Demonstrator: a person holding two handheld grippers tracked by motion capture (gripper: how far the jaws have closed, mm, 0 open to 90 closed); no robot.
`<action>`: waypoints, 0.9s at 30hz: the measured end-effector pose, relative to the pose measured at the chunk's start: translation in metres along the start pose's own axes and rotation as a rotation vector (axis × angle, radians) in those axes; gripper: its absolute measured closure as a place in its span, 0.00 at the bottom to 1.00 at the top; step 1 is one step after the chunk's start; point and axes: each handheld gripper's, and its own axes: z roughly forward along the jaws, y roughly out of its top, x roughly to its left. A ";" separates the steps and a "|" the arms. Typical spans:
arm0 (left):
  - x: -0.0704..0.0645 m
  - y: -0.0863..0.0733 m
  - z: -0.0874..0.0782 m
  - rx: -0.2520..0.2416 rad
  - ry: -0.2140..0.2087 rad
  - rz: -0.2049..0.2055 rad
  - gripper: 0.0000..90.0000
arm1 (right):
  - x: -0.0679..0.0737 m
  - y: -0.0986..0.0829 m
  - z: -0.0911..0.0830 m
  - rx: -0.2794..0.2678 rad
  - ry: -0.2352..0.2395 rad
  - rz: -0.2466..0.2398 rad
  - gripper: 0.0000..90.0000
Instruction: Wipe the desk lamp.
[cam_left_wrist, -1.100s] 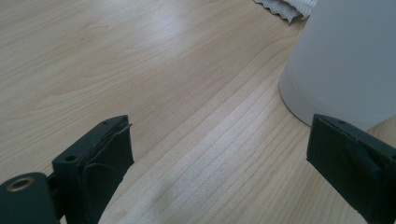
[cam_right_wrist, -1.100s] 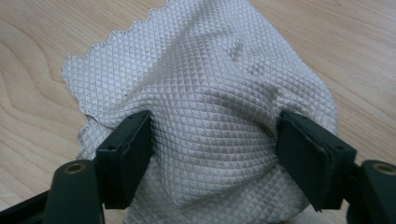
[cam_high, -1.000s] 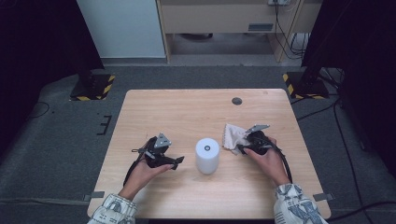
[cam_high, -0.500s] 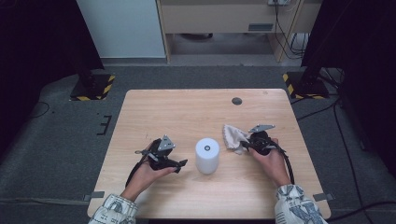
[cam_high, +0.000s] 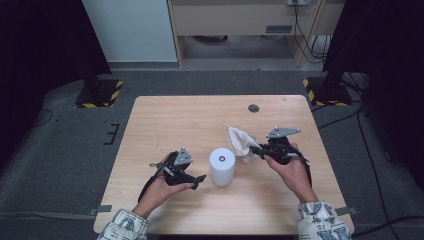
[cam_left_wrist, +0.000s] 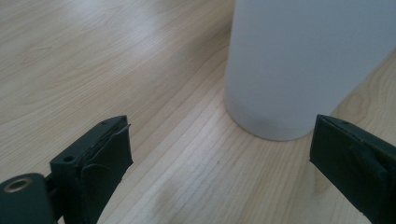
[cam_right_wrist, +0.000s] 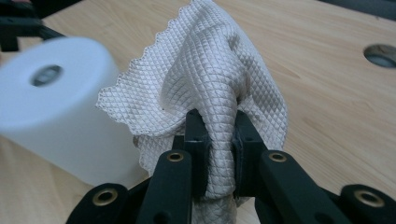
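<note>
evidently the right gripper was clamped on a bunched fold of soft white waffle-weave cloth, held just beside the white plastic cylinder. the left gripper was spread wide near its base. limp, light fabric was judged best pinched at a fold.

roll on table, cloth right

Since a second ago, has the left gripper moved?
Yes. In the high view the left gripper has slid toward the white cylinder, which stayed put; its open jaws now nearly reach the cylinder's base.
</note>
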 end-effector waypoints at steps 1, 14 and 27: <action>-0.001 0.001 0.000 -0.001 -0.004 0.002 0.05 | 0.004 0.004 -0.002 -0.007 0.014 -0.011 0.89; -0.017 0.013 0.007 -0.050 -0.039 0.017 0.07 | 0.049 0.047 -0.006 0.011 0.108 -0.144 0.89; -0.021 0.017 0.004 -0.090 -0.049 0.014 0.12 | 0.077 0.051 0.018 0.102 0.186 -0.201 0.89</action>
